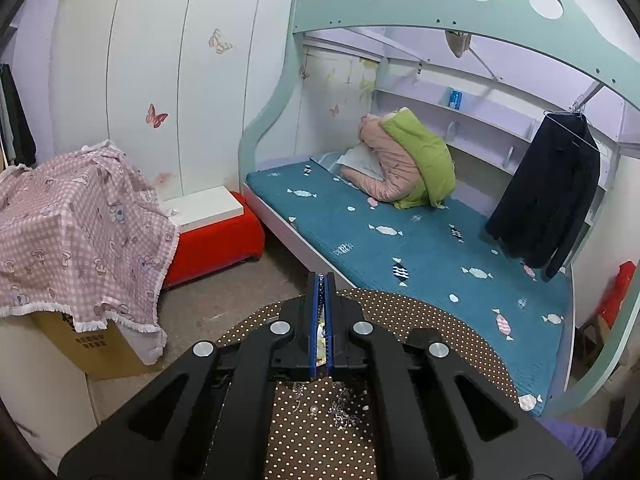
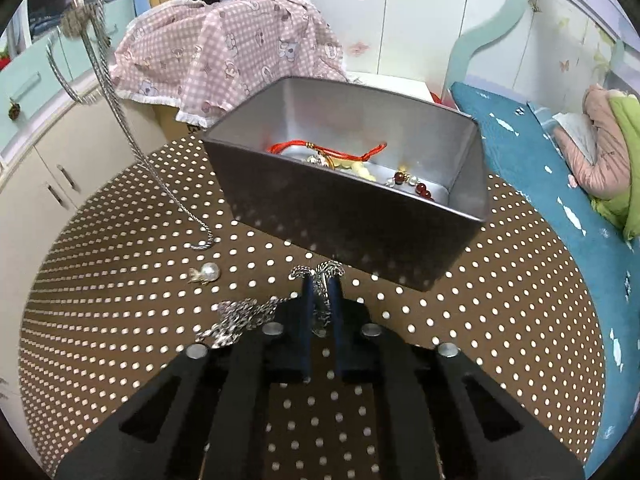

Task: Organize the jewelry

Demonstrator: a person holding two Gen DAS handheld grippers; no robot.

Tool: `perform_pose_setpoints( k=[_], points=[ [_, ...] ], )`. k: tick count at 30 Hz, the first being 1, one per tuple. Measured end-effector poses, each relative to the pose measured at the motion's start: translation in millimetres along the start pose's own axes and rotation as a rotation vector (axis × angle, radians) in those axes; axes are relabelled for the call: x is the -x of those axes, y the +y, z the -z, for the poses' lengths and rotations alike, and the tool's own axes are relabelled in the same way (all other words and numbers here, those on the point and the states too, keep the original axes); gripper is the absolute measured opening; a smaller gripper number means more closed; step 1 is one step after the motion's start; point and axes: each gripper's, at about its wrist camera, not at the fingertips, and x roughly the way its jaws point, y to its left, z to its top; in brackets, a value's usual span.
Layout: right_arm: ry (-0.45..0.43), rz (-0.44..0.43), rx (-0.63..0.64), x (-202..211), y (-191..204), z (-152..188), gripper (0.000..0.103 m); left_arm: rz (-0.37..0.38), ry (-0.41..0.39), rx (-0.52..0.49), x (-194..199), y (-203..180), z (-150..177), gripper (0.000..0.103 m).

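Observation:
In the right wrist view a grey metal box (image 2: 360,224) stands on the brown dotted table (image 2: 120,280). It holds a red cord bracelet (image 2: 320,148), a yellow piece and dark red beads (image 2: 416,186). My right gripper (image 2: 321,280) is shut on a silver chain (image 2: 248,316) just in front of the box. A pearl earring (image 2: 208,272) lies to the left. A long silver rope chain (image 2: 120,112) hangs from the upper left down to the table. My left gripper (image 1: 320,280) is shut on something thin, raised above the table (image 1: 440,320); loose silver jewelry (image 1: 340,408) lies beneath it.
A bed with a teal cover (image 1: 420,240) borders the table on the right. A cardboard box under a pink checked cloth (image 1: 72,232) and a red stool (image 1: 216,244) stand beyond the table. White cupboards (image 2: 44,160) are on the left.

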Motion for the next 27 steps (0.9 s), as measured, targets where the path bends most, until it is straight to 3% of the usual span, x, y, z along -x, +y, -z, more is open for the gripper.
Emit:
perform_pose_setpoints(
  k=[13,27],
  points=[
    [-0.108,-0.012,0.011,71,6,-14,0.004,0.009,-0.005,-0.006,8,-13,-2,0.003],
    [-0.366,0.001,0.074,199,19,-88,0.004,0.015,-0.047,-0.024,30,-37,-41,0.003]
  ],
)
